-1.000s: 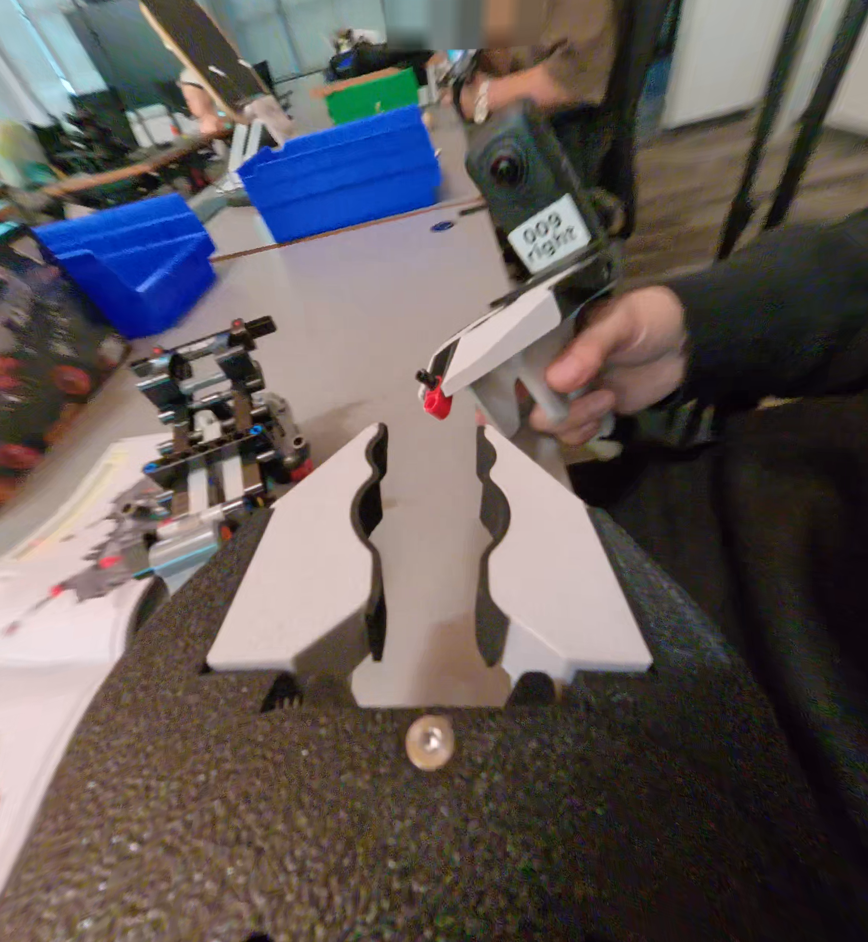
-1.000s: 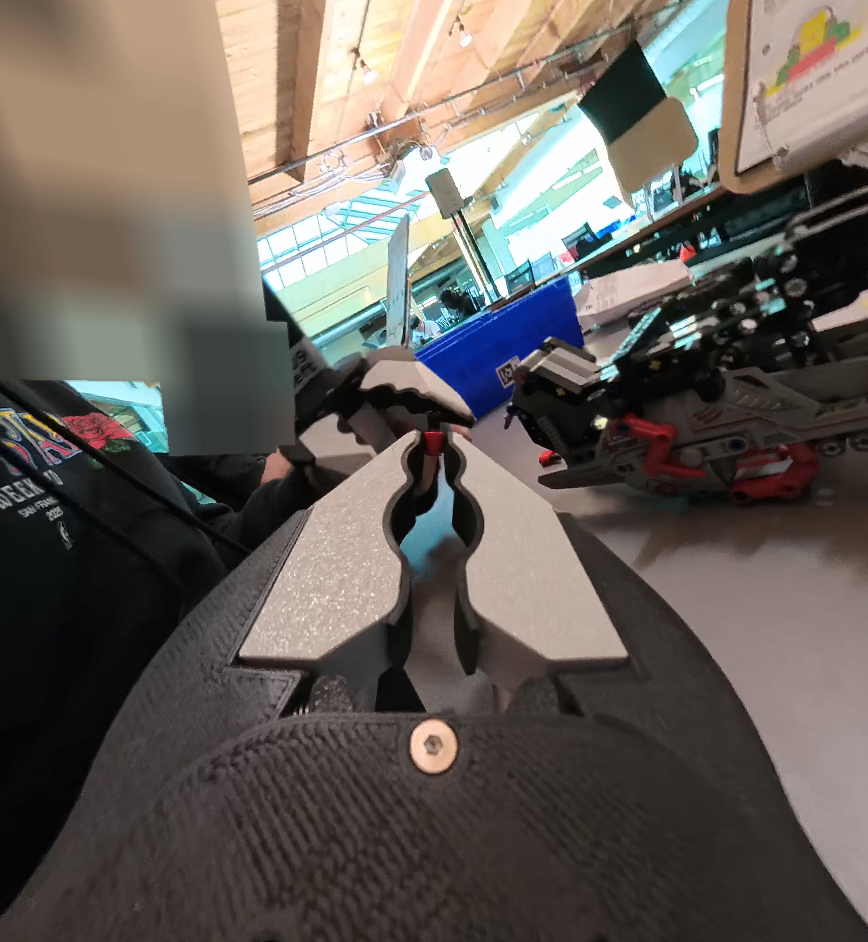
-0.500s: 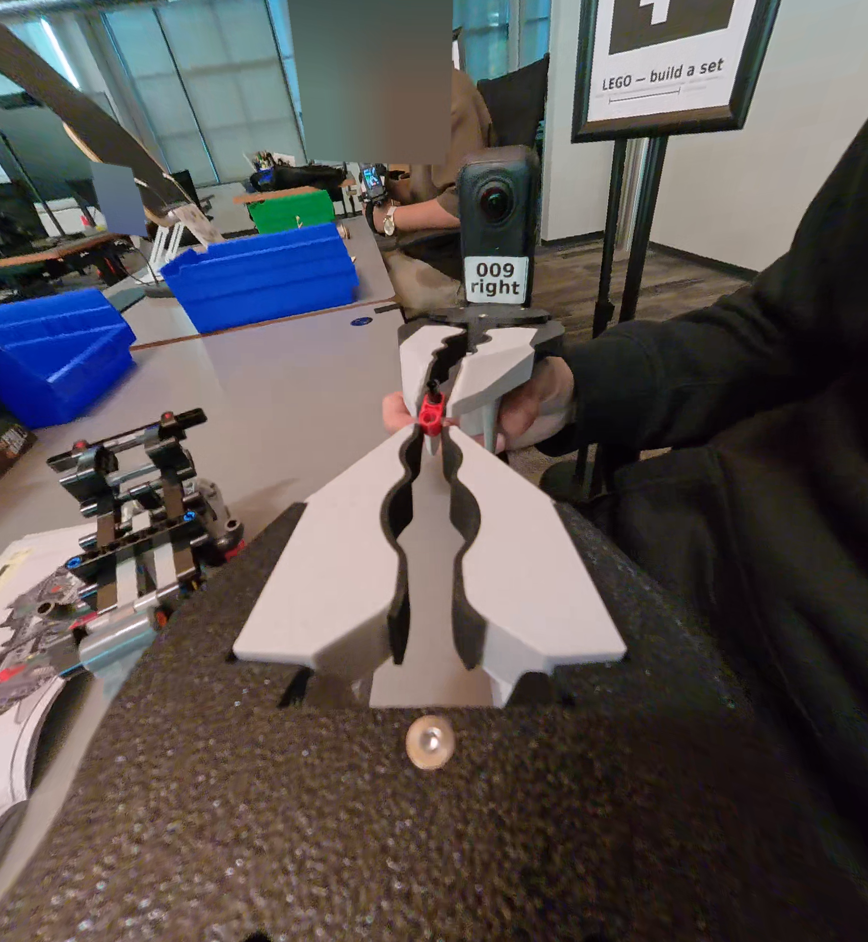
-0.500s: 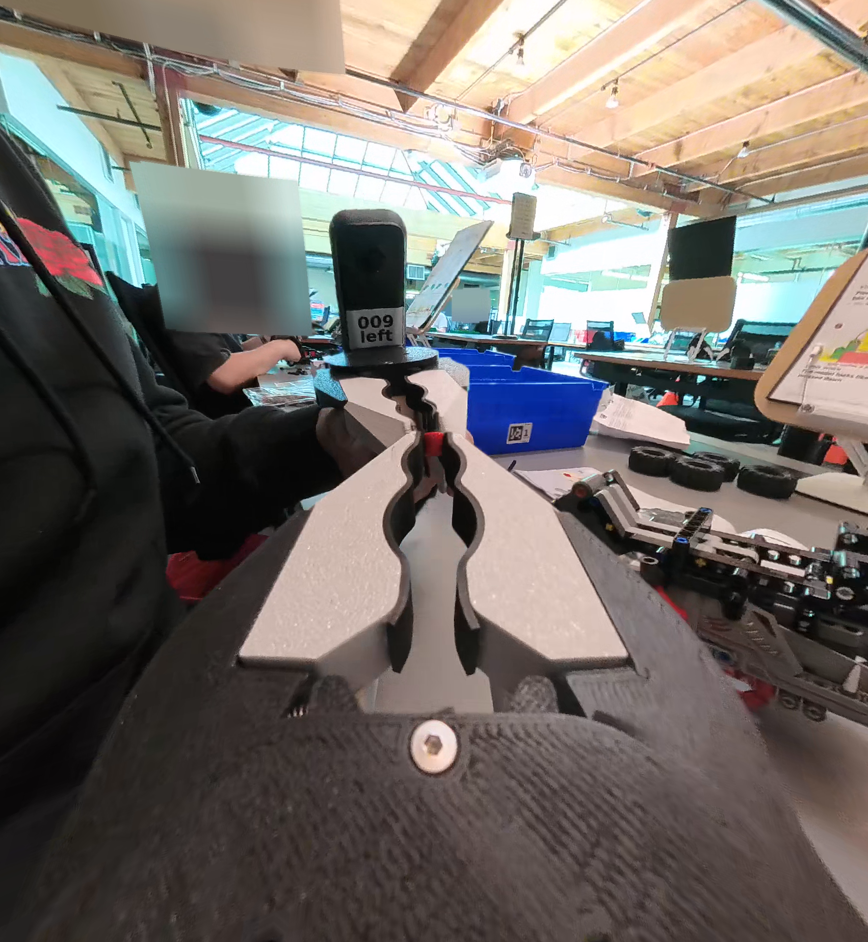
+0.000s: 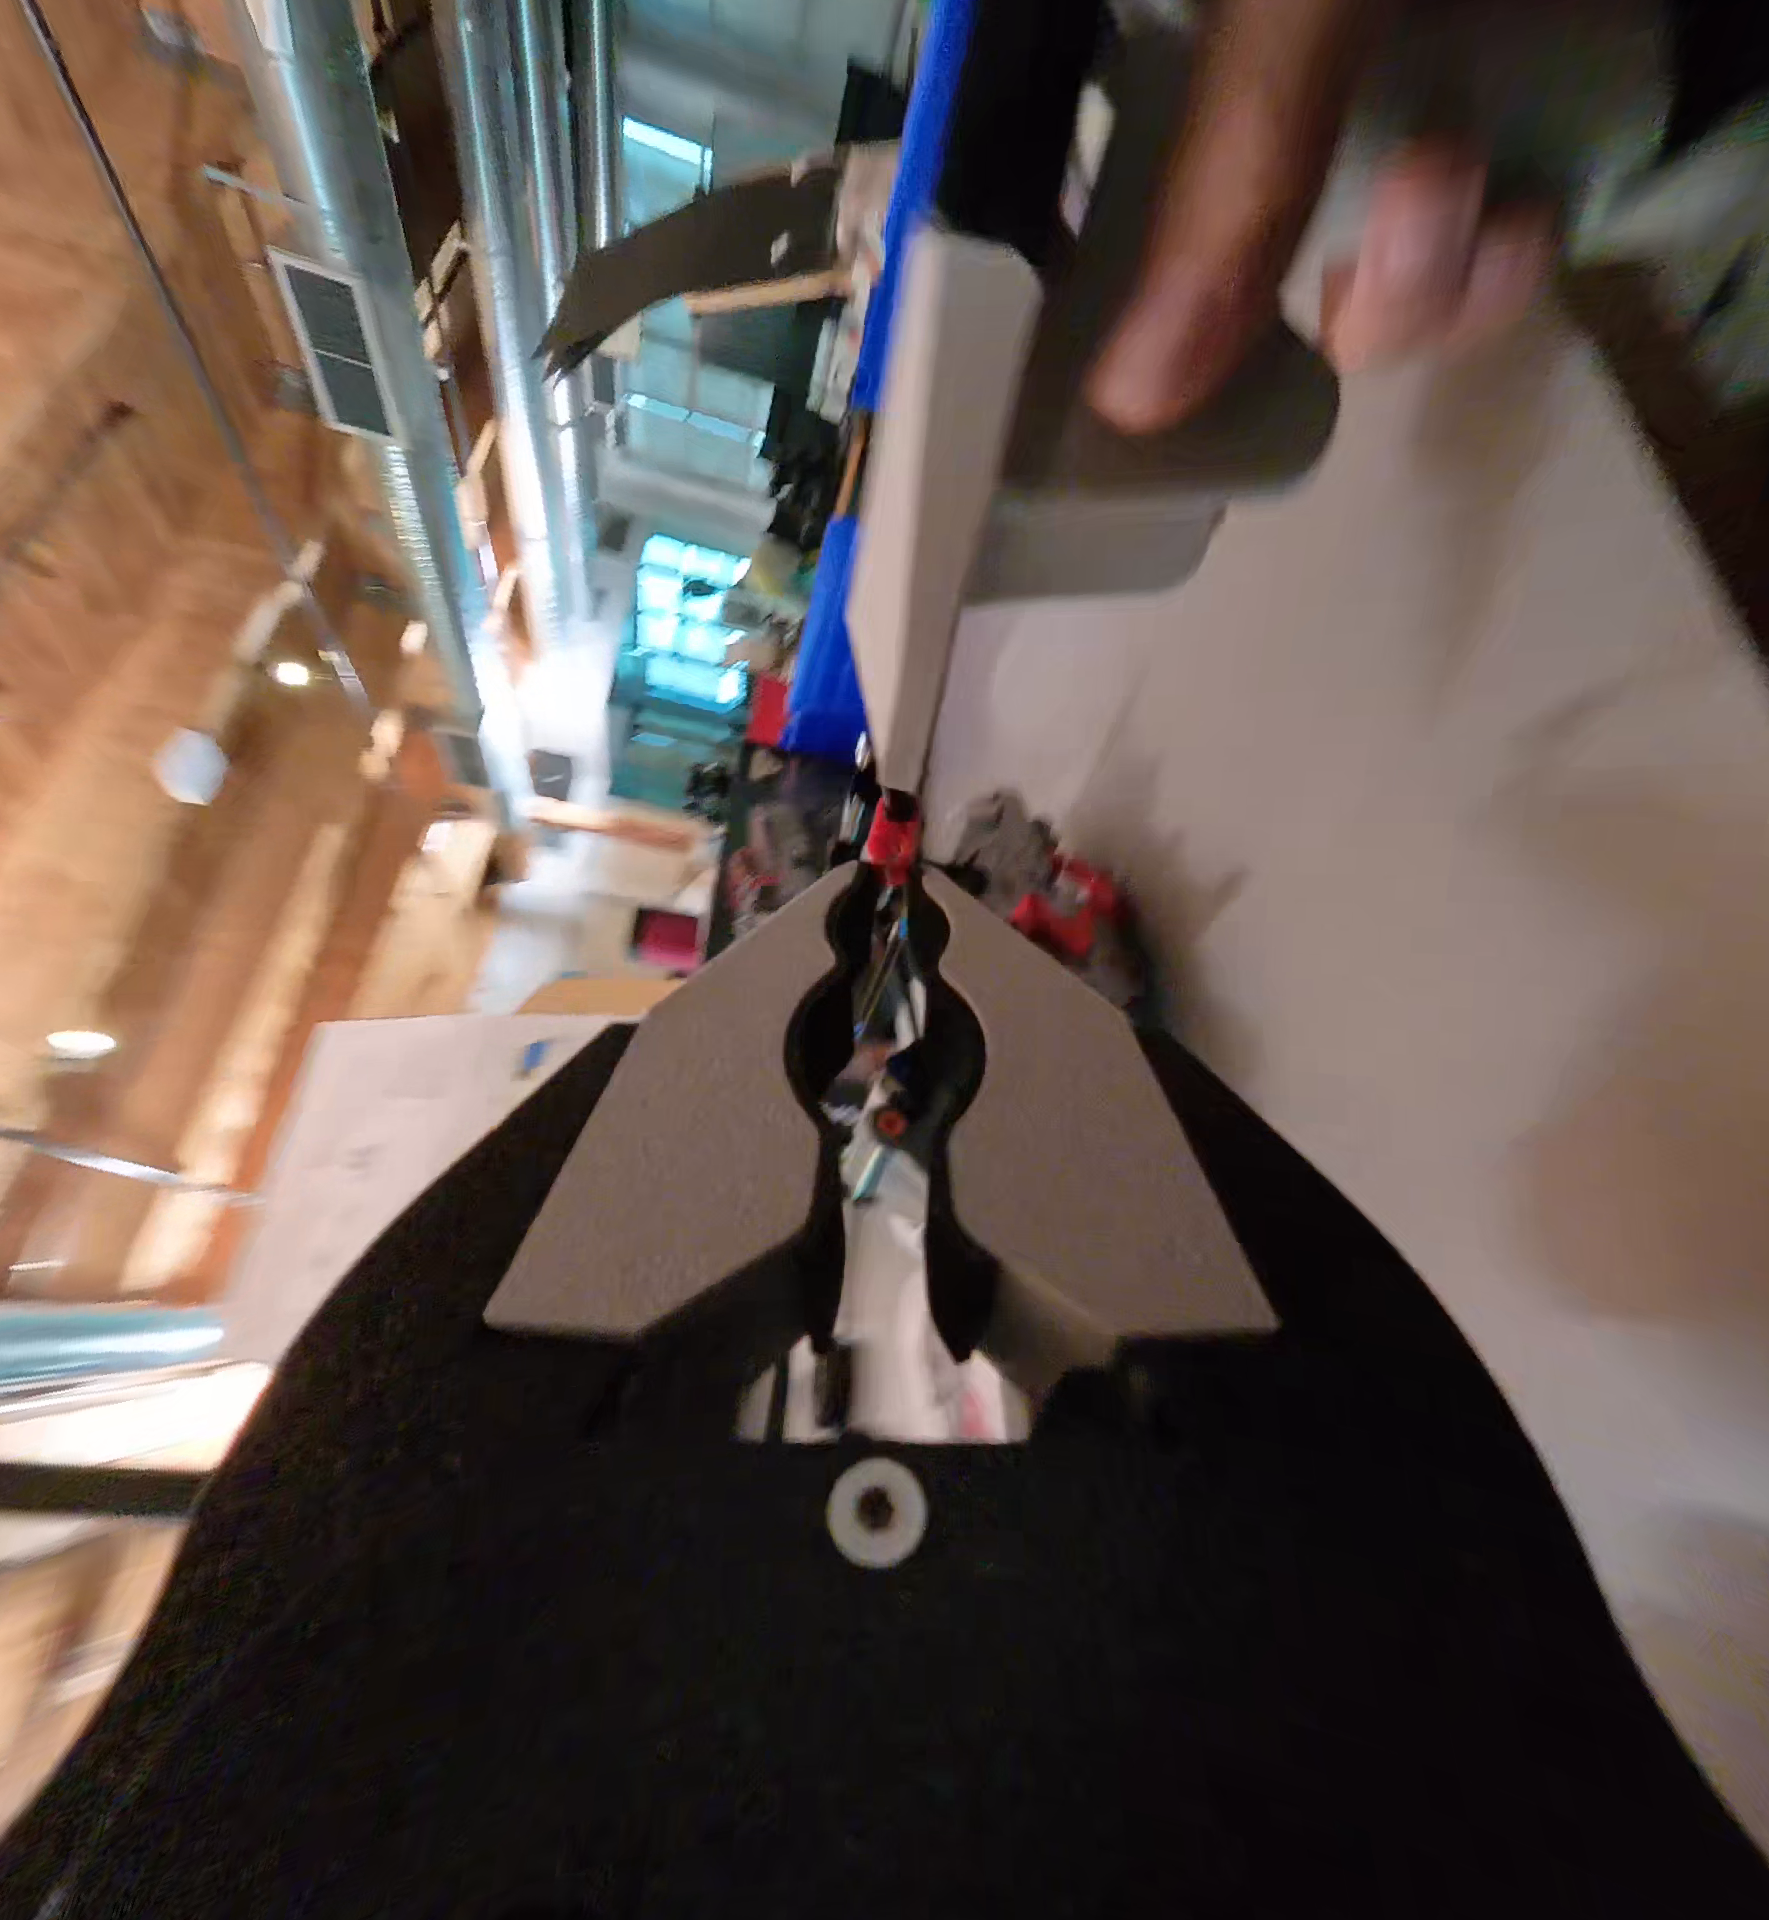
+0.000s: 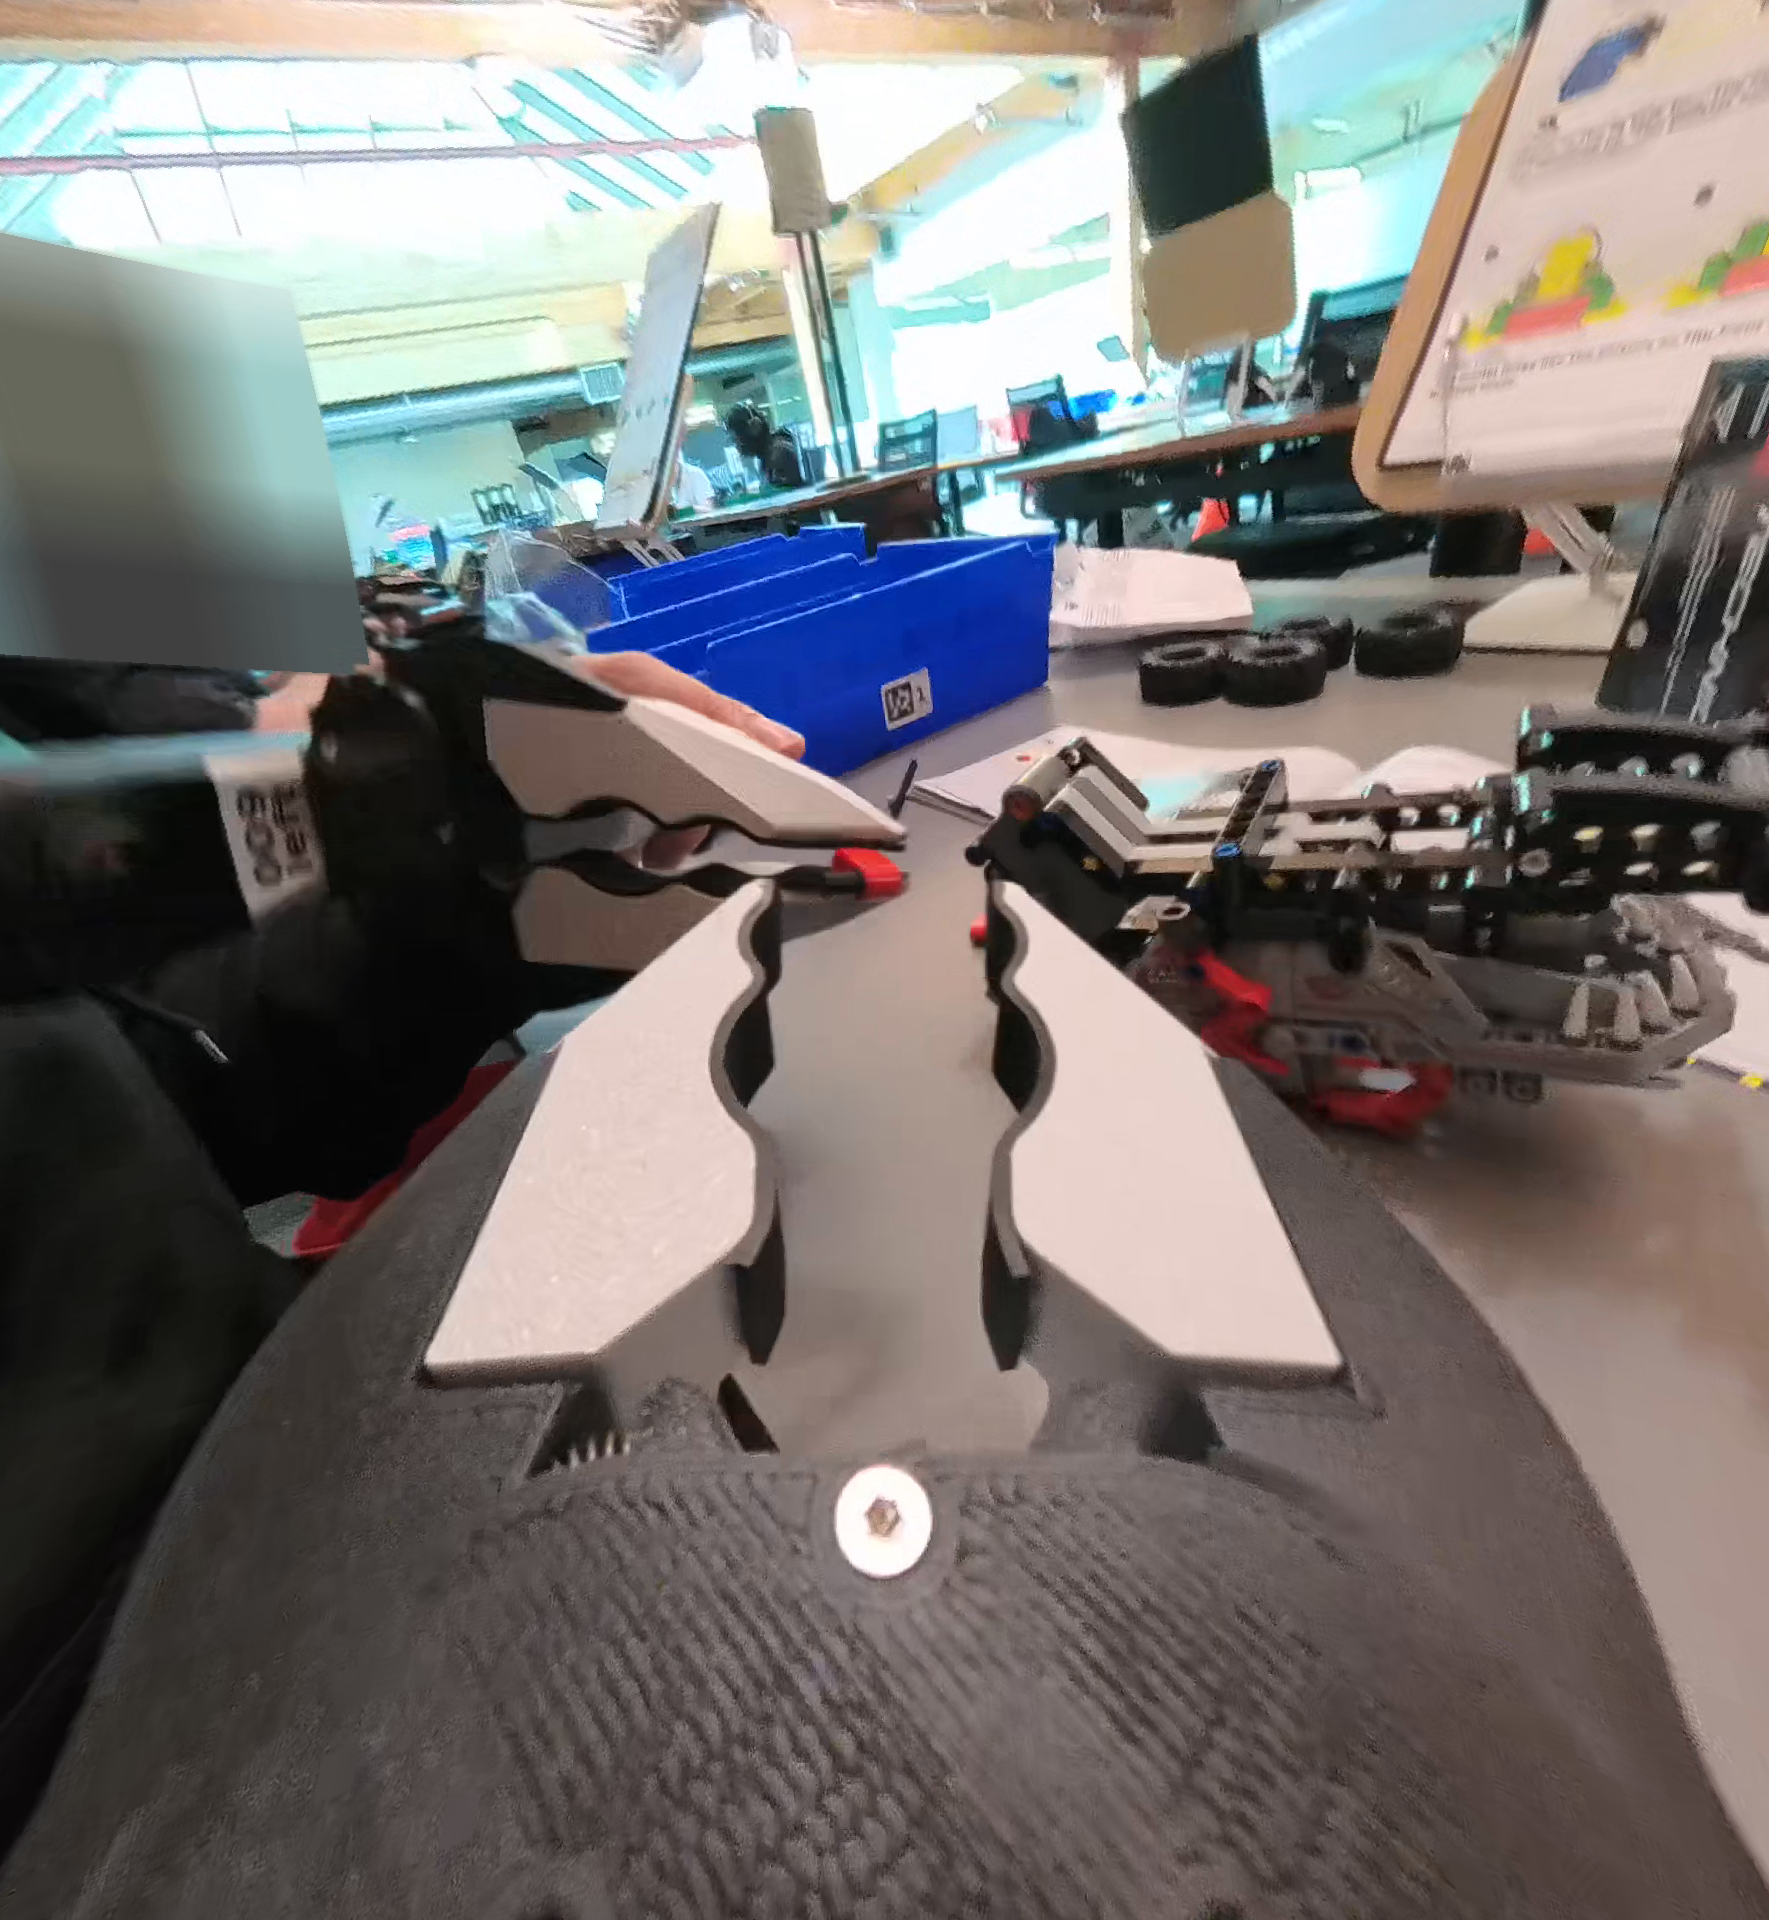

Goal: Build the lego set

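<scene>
My left gripper (image 5: 885,894) is rolled on its side and shut on a small red lego pin (image 5: 890,836), which sticks out past its tips. In the right wrist view the left gripper (image 6: 885,847) comes in from the left with the red pin (image 6: 864,871) at its tip. My right gripper (image 6: 880,899) is open and empty, its fingers either side of the pin's end. The right gripper's finger (image 5: 921,499) shows edge-on just beyond the pin. The grey, black and red lego model (image 6: 1379,914) lies on the table, close to the right of both grippers.
Blue bins (image 6: 859,644) stand behind the grippers. Several black tyres (image 6: 1275,655) lie at the back right, next to a dark lego box (image 6: 1732,540) and a propped instruction board (image 6: 1638,208). An open booklet (image 6: 1025,774) lies under the model. Left and right tips are no more than a few centimetres apart.
The red pin has passed from my right gripper to my left. The right gripper has opened and drawn back. The left gripper has shut on the pin and rolled onto its side.
</scene>
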`<state>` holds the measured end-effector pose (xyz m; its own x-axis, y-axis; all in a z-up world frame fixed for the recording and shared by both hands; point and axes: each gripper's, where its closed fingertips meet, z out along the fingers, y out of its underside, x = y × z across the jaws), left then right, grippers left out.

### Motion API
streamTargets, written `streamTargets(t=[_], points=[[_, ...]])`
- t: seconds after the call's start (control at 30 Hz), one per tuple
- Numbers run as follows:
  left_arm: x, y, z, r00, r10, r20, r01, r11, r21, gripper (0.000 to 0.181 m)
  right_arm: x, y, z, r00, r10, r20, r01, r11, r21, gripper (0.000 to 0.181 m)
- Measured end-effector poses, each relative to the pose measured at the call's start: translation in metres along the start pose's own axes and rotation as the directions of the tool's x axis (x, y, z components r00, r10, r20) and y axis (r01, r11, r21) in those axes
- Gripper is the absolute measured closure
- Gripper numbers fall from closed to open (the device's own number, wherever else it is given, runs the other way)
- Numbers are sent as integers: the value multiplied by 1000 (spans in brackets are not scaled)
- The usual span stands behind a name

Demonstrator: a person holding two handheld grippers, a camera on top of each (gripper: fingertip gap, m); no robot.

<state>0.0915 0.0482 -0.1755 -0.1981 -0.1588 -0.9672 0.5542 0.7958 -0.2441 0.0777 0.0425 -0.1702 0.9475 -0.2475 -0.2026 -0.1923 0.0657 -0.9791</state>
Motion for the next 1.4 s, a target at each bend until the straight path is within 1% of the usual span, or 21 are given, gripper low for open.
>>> streamTargets(t=[0.07, 0.13, 0.2, 0.27, 0.4, 0.5, 0.57, 0.63, 0.7, 0.77, 0.87, 1.03, 1.2, 1.3, 1.4], points=[[3, 7, 3, 988, 148, 50, -145, 987, -64, 179, 0, 4, 4, 999, 51, -12, -52, 999, -12, 137], [3, 8, 4, 970, 221, 98, -213, 973, -88, 178, 3, 9, 7, 996, 85, -33, -87, 996, -34, 133], [0, 9, 5, 956, 259, 135, -245, 963, -109, 179, 8, 13, 9, 992, 107, -64, -110, 993, -53, 133], [-2, 10, 3, 945, 279, 172, -262, 958, -114, 178, 11, 16, 10, 988, 131, -80, -136, 989, -55, 137], [0, 16, 5, 923, 330, 199, -302, 940, -159, 178, 11, 17, 17, 980, 186, -75, -191, 980, -57, 143], [-1, 19, 5, 909, 353, 220, -314, 930, -193, 178, 8, 16, 22, 979, 196, -62, -199, 979, -46, 148], [-2, 19, 4, 903, 360, 235, -319, 928, -194, 177, 10, 11, 22, 980, 191, -63, -193, 981, -19, 151], [-4, 14, 2, 890, 374, 259, -337, 925, -177, 178, 9, 4, 21, 984, 170, -54, -169, 985, 20, 162], [-3, 11, 1, 884, 377, 275, -344, 925, -163, 178, 10, 1, 20, 984, 170, -45, -168, 985, 43, 167], [-5, 11, 0, 877, 387, 285, -352, 921, -167, 178, 9, 0, 19, 984, 179, -17, -178, 983, 43, 167], [-7, 17, 0, 877, 386, 286, -338, 919, -204, 178, 14, 7, 17, 981, 190, -45, -190, 982, 7, 163], [-4, 21, 2, 874, 405, 270, -349, 908, -231, 178, 15, 10, 21, 983, 175, -55, -175, 985, 1, 177], [-3, 31, 4, 884, 397, 247, -330, 904, -272, 178, 17, 13, 27, 983, 168, -72, -169, 986, -9, 177], [-2, 35, 5, 887, 400, 232, -331, 900, -284, 178, 21, 16, 30, 986, 137, -96, -140, 990, -24, 178], [0, 37, 6, 891, 397, 221, -329, 899, -288, 178, 23, 16, 32, 983, 151, -103, -155, 987, -31, 178]])
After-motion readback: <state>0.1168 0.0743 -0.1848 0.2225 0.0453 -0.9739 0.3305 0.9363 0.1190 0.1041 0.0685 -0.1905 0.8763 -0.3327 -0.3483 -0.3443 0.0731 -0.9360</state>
